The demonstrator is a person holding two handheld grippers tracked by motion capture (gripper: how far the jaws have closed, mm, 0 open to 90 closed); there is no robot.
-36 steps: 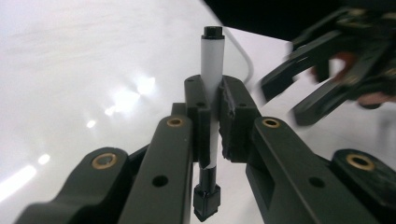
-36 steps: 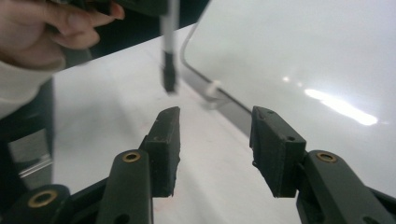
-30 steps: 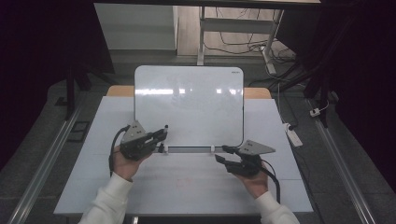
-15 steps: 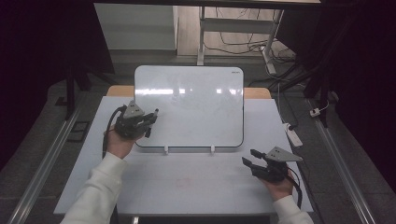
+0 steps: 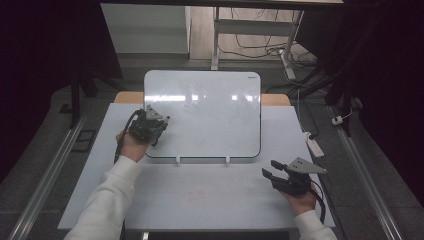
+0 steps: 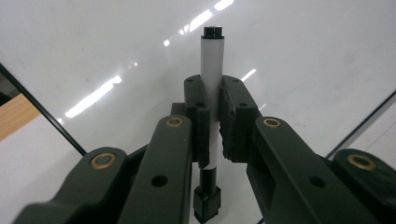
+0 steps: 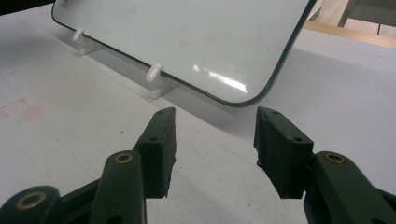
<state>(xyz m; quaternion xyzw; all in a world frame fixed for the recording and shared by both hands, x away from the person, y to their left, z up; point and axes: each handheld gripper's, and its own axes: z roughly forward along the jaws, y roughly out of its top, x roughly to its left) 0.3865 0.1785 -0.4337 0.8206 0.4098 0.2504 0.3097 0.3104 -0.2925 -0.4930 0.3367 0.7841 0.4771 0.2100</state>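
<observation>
Left gripper view shows a white marker (image 6: 212, 88) held between the two black jaws of the left tool (image 6: 213, 122). The marker is long and thin. Its long side runs straight along the jaws, and its black end points away from the camera, toward the shiny whiteboard (image 6: 299, 51). The other end, with a dark cap, sits low between the arms of the tool. The jaws are squeezed tight on the middle of the marker, so that part of it is hidden.

From the high view, the left tool (image 5: 159, 127) is at the left edge of the whiteboard (image 5: 210, 110), over its lower left part. The marker is too small to make out there. You cannot tell if its tip touches the board.

The right tool (image 5: 268, 170) is well apart from the left one, down by the near right side of the white bench (image 5: 200, 195). In the right gripper view its jaws (image 7: 214, 140) stand about half open with nothing between them, and they hang just over the bench (image 7: 70, 116). Past them are the board's lower corner (image 7: 224, 51) and two small white clips (image 7: 156, 77) that prop it up.

The person's arms are cut off at the bottom of the high view.
</observation>
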